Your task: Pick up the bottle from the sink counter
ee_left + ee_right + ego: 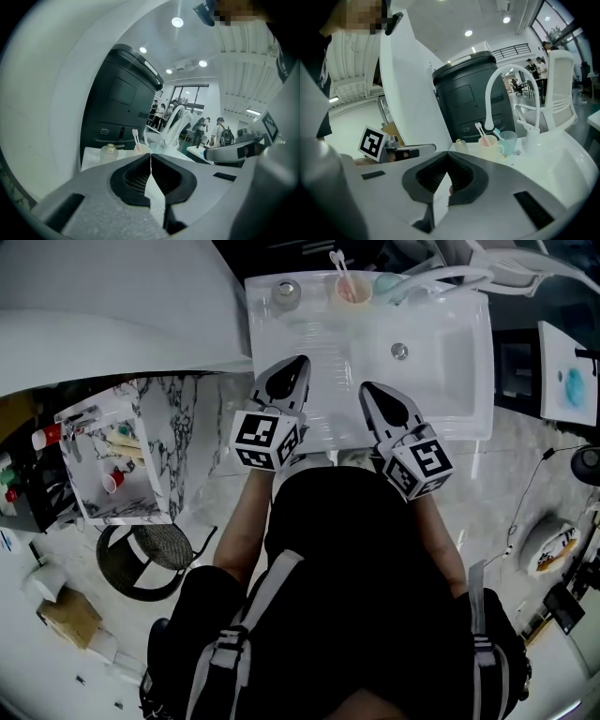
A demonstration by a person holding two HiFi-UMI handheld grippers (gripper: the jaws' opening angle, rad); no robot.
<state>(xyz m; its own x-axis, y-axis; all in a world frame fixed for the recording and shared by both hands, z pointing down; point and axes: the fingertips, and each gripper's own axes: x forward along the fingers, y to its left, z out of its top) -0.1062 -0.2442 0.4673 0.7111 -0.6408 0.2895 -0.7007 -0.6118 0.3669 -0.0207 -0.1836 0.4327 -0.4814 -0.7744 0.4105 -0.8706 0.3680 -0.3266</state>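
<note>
A small clear bottle (286, 292) with a round cap stands at the back left corner of the white sink counter (309, 334). It also shows in the left gripper view (108, 152) and in the right gripper view (461, 143). My left gripper (299, 362) hovers over the counter a short way in front of the bottle, shut and empty. Its jaws (151, 158) meet in a thin line. My right gripper (367, 388) is beside it over the basin's near left edge. Those jaws (449, 154) are also shut, holding nothing.
To the right of the bottle stand a pink cup with toothbrushes (352, 289) and a teal cup (386, 284). A white faucet (450, 279) arches over the basin (441, 362). A marble-patterned cabinet with a clear tray (103, 465) is on the left. A dark machine (122, 108) rises behind the counter.
</note>
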